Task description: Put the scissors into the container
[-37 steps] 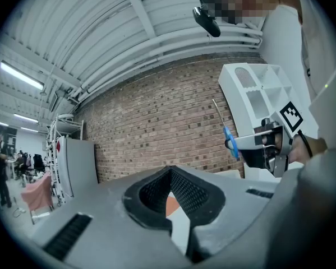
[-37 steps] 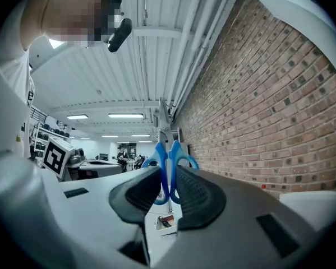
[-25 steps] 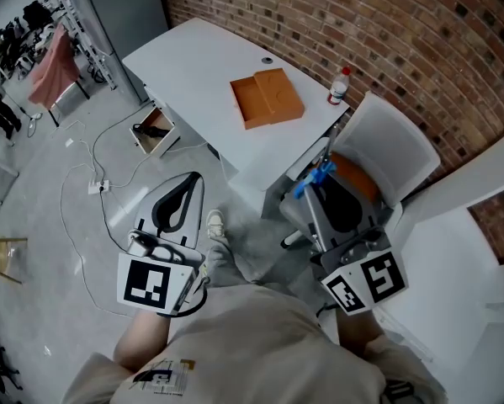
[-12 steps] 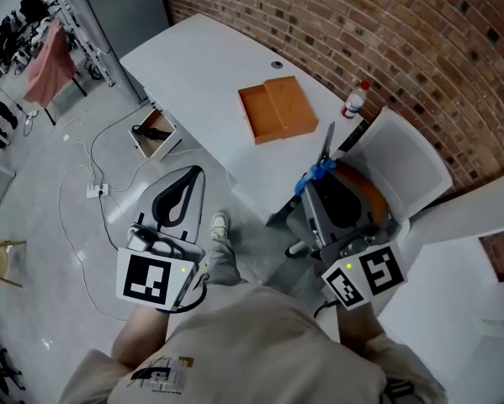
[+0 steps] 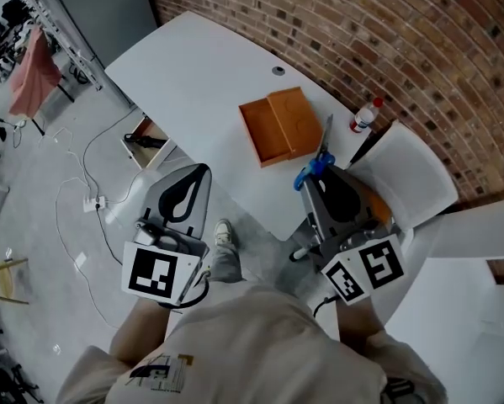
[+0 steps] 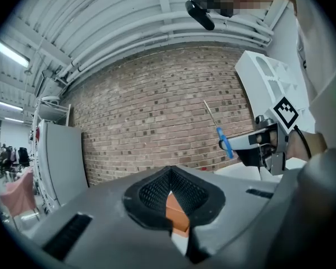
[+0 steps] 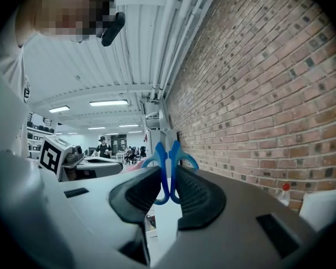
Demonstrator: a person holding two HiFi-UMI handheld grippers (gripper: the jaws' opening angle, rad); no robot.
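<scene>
An orange container (image 5: 278, 125) lies open on the white table (image 5: 201, 74). My right gripper (image 5: 317, 187) hangs over the table's near edge, just right of the container, shut on the blue handles of the scissors (image 5: 307, 175); the blades point up and away toward the wall. In the right gripper view the blue handle loops (image 7: 169, 170) stand upright between the black pads (image 7: 198, 192). My left gripper (image 5: 187, 194) is over the floor left of the table, shut with nothing in it. The left gripper view shows the container (image 6: 176, 215) through the jaws and the scissors (image 6: 224, 143) at right.
A small bottle with a red cap (image 5: 364, 115) stands on the table by the brick wall (image 5: 420, 49). A white chair (image 5: 413, 173) is at the right of the gripper. An open drawer box (image 5: 146, 138) and cables (image 5: 90, 202) lie on the floor at left.
The right gripper with the scissors has moved forward, from over the chair to the table's edge beside the container. The left gripper has kept its place.
</scene>
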